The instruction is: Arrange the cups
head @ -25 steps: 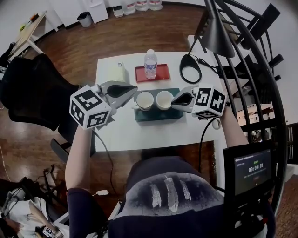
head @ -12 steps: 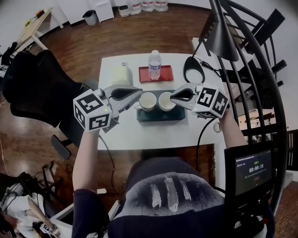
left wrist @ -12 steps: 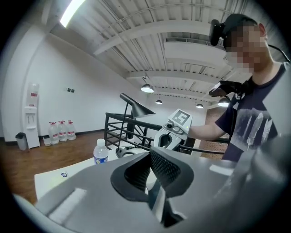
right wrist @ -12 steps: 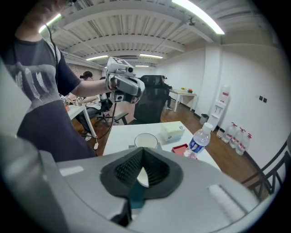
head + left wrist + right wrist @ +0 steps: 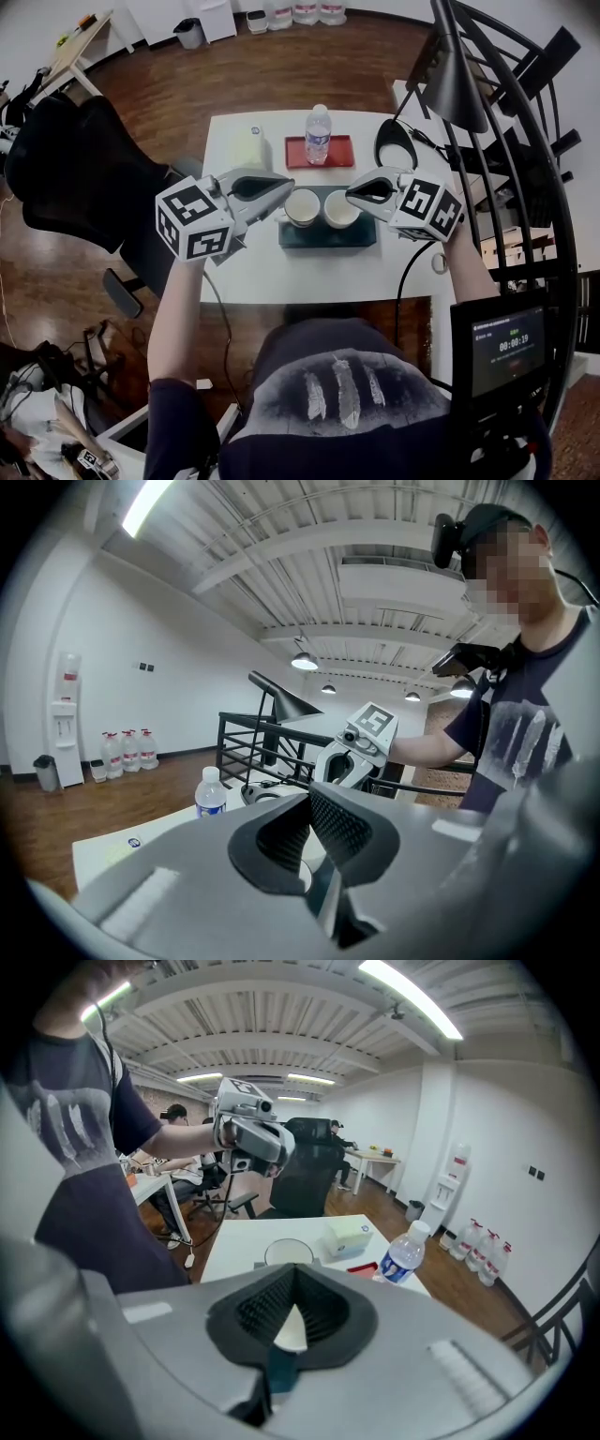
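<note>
Two white cups, one on the left (image 5: 302,207) and one on the right (image 5: 340,209), stand side by side on a dark teal tray (image 5: 328,234) on the white table (image 5: 281,267). My left gripper (image 5: 284,190) hovers just left of the left cup, jaws shut and empty. From the other side, my right gripper (image 5: 352,194) hangs above the right cup's rim, also shut with nothing held. In the right gripper view a cup (image 5: 289,1252) shows just beyond the closed jaws (image 5: 293,1283). The left gripper view shows its shut jaws (image 5: 309,803) and the right gripper (image 5: 361,742) opposite.
A water bottle (image 5: 318,136) stands on a red tray (image 5: 319,153) at the table's far side, with a pale box (image 5: 248,148) to its left. A black lamp (image 5: 441,80) with a round base (image 5: 398,145) is at the right, beside a black railing. An office chair (image 5: 84,178) stands at the left.
The right gripper has shifted a little toward the cups and slightly upward. The left gripper has tilted slightly but stays by the left cup. Both remain shut.
</note>
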A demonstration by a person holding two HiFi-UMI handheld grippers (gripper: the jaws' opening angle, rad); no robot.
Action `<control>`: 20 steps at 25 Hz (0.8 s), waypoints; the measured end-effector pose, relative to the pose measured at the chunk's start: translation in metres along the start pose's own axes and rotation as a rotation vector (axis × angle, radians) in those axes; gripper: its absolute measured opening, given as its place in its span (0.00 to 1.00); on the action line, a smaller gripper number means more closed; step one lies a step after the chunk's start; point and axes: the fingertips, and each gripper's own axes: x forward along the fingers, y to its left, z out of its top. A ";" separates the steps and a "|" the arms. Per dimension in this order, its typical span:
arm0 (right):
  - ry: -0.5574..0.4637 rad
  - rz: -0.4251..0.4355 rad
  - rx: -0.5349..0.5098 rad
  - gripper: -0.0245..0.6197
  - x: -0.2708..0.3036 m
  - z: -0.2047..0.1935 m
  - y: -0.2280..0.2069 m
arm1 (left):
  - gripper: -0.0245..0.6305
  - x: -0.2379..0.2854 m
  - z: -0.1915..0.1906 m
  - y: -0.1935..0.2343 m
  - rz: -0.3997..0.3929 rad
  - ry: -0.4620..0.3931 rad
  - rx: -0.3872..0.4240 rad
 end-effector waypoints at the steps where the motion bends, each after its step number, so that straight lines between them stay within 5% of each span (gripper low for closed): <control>1: 0.002 -0.005 -0.003 0.04 0.001 0.000 -0.001 | 0.06 0.000 -0.002 0.000 0.000 0.002 -0.003; 20: -0.037 -0.022 -0.009 0.04 0.003 0.006 -0.014 | 0.06 0.006 -0.013 0.007 0.008 0.036 0.000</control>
